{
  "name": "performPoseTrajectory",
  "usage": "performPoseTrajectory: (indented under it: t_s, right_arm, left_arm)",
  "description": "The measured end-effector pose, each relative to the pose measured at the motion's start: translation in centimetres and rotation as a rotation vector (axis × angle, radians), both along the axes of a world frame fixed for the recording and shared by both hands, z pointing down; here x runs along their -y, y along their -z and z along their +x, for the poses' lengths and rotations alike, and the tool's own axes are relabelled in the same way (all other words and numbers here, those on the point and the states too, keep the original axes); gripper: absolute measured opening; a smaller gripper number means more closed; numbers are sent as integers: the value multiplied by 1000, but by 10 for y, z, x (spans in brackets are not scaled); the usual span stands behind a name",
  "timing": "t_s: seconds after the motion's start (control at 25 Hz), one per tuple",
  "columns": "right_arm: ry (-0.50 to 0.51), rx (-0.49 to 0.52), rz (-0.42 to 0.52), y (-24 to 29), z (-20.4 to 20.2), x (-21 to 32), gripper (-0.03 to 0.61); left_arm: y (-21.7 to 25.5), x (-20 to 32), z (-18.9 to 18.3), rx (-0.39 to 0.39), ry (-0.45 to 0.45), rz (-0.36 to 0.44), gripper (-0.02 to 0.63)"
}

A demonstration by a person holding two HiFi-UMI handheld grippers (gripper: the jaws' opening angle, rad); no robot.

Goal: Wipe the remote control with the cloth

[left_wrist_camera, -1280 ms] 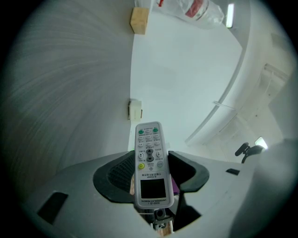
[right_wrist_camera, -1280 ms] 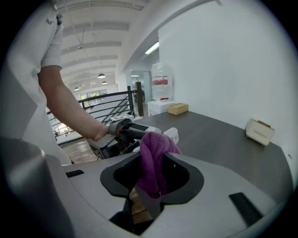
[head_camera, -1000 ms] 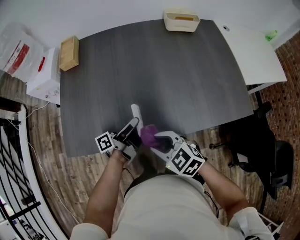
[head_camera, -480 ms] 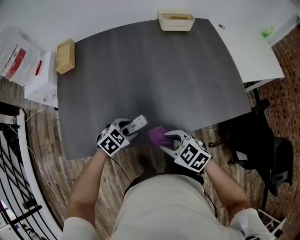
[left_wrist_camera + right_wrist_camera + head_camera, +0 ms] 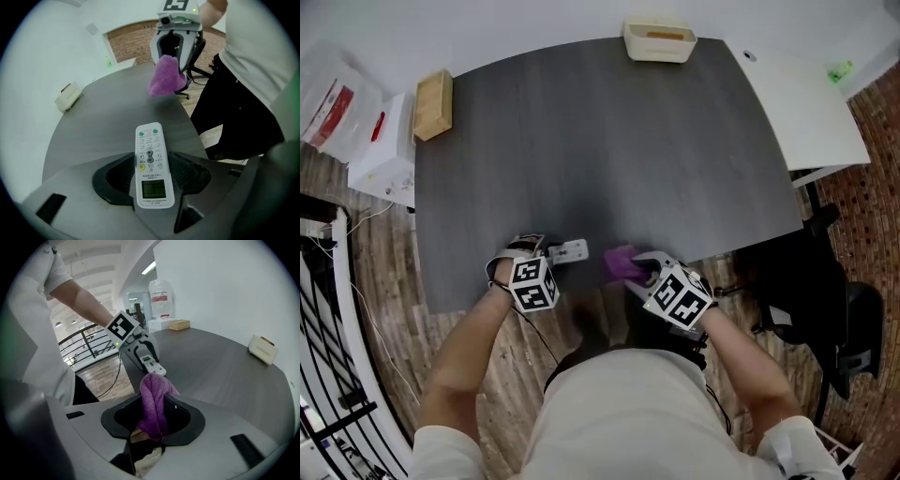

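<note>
Judged as early in the task: saw no contact between cloth and remote control, so probably all of the wiping left to do. Both pieces already picked up and brought close together, which looked like the only part finished.

Left gripper point(image 5: 151, 174): clamped wide on the remote control point(image 5: 150, 161), pressing its two long sides near the screen end, buttons facing up, the far end poking out past the jaw tips. Held low over the near edge of the table point(image 5: 609, 141); could not tell whether touching it.

Right gripper point(image 5: 153, 420): closed on a bunched purple cloth point(image 5: 154, 392), a rounded wad sticking out beyond the tips. Aimed downward and towards the remote control, with the wad near its free end but apart from it.

Well beyond both pairs of jaws, at the far edge of the table: a small beige tray point(image 5: 661, 39) and a wooden block point(image 5: 434, 105).
</note>
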State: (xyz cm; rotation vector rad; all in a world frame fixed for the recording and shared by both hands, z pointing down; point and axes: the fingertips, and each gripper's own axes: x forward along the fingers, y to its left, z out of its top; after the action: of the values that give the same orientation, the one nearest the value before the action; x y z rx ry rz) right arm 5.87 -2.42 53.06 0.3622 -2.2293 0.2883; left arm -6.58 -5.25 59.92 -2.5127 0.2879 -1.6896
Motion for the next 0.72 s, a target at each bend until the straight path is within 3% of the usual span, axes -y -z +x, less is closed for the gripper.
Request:
performPoseTrajectory:
  t_s: [0.2, 0.32, 0.48, 0.64, 0.72]
  right_arm:
    - [33, -46, 2, -9, -8, 18, 135]
    - [84, -71, 38, -8, -24, 35, 135]
    - [160, -107, 88, -7, -53, 66, 135]
    - [252, -227, 184, -17, -87, 93, 135]
    - [332, -322, 240, -28, -96, 98, 135]
  left_arm:
    - [15, 9, -11, -47, 108, 72, 244]
    - [36, 7, -19, -208, 332, 45, 245]
    - [50, -21, -21, -519, 719, -106, 244]
    - [31, -38, -26, -646, 1011, -276, 242]
    - [23, -37, -29, -681, 1101, -336, 242]
